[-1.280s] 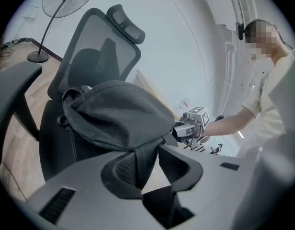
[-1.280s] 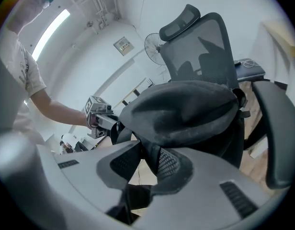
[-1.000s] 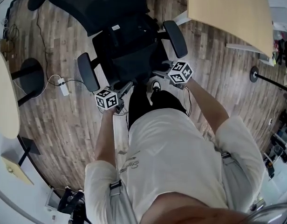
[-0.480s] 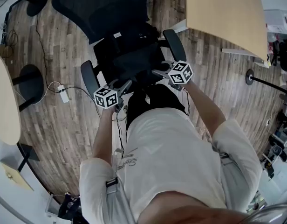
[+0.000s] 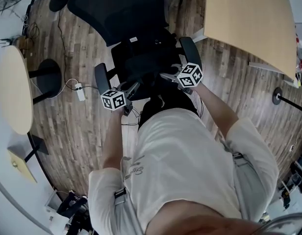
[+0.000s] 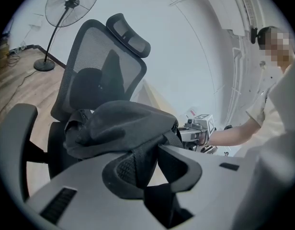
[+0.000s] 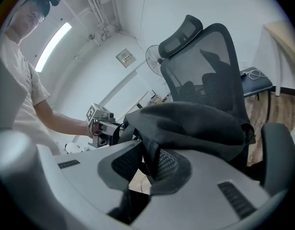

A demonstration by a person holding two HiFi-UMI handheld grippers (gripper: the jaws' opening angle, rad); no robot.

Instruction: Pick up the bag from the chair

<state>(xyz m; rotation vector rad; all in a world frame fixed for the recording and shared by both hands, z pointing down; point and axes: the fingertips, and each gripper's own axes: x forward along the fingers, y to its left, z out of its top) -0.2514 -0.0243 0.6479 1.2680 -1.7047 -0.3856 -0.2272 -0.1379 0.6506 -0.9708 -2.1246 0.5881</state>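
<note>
We list, largest first:

- Brown wood-plank floor [image 5: 67, 131]: far below both pairs of jaws.
- Black mesh-backed office chair [image 5: 119, 6]: straight ahead of both pairs of jaws. Its headrest stands high above them and an armrest lies to the outer side of each.
- Pale wooden table [image 5: 244, 18]: beyond the right jaws, off to their outer side.
- Black fabric bag [image 6: 123, 123]: just ahead of the jaws and a little above them, over the chair seat. We cannot tell whether it rests on the seat.
- Left gripper [image 5: 134, 87]: at the bag's left side. Its jaws are narrow and pinch a black shoulder strap [image 6: 143, 162], having just eased apart slightly.
- Right gripper [image 5: 165, 76]: at the bag's right side. Its jaws are narrow and have just been closing; they press on the other black shoulder strap [image 7: 150, 158].
- Each gripper shows across the bag from the other's jaws.
</note>
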